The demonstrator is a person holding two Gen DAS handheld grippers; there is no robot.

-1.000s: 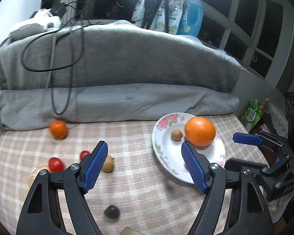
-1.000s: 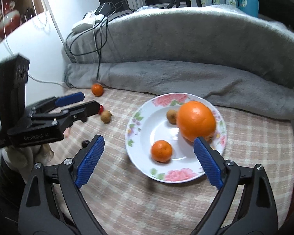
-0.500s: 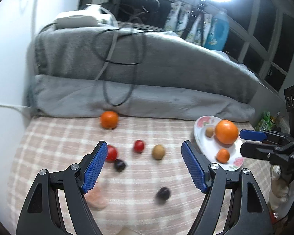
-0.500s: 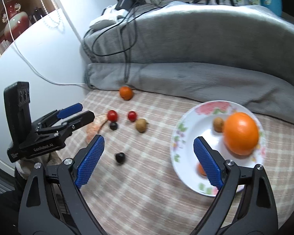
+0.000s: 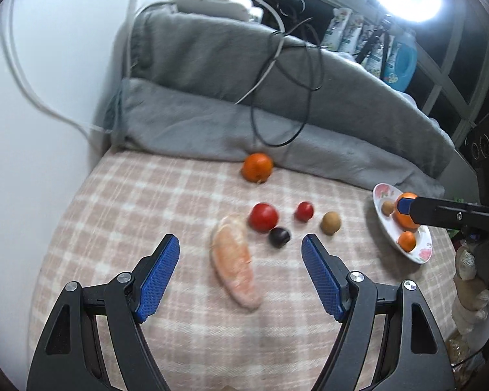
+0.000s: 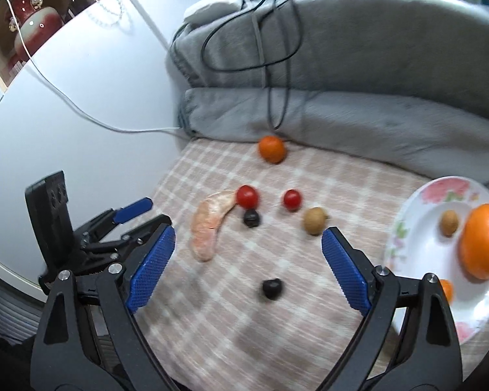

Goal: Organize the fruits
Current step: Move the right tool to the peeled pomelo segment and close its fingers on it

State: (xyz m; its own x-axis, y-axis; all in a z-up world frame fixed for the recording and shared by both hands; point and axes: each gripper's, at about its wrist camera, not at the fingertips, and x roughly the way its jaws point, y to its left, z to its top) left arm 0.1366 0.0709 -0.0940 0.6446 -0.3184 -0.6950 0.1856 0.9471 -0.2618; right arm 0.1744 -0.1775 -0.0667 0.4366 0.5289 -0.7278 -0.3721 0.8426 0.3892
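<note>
My left gripper (image 5: 240,247) is open and hovers over a peeled pink citrus segment (image 5: 231,260) on the checked cloth. Just beyond lie a big tomato (image 5: 263,216), a small tomato (image 5: 304,210), a dark grape (image 5: 279,237), a brown fruit (image 5: 331,223) and a mandarin (image 5: 257,167). My right gripper (image 6: 249,238) is open too, above a second dark fruit (image 6: 272,288). The floral plate (image 6: 404,228) at the right holds a large orange (image 6: 484,241), a brown fruit (image 6: 449,223) and a small mandarin (image 6: 446,290).
Folded grey blankets (image 5: 277,123) with black cables draped over them close off the back of the cloth. A white wall (image 6: 81,97) with a white cable runs along the left. Bottles (image 5: 401,62) stand on the sill by the window.
Both grippers have swung left across the cloth. The plate has slid to the right edge of both views, and the loose fruits and citrus segment now sit in front. The jaws have kept their width.
</note>
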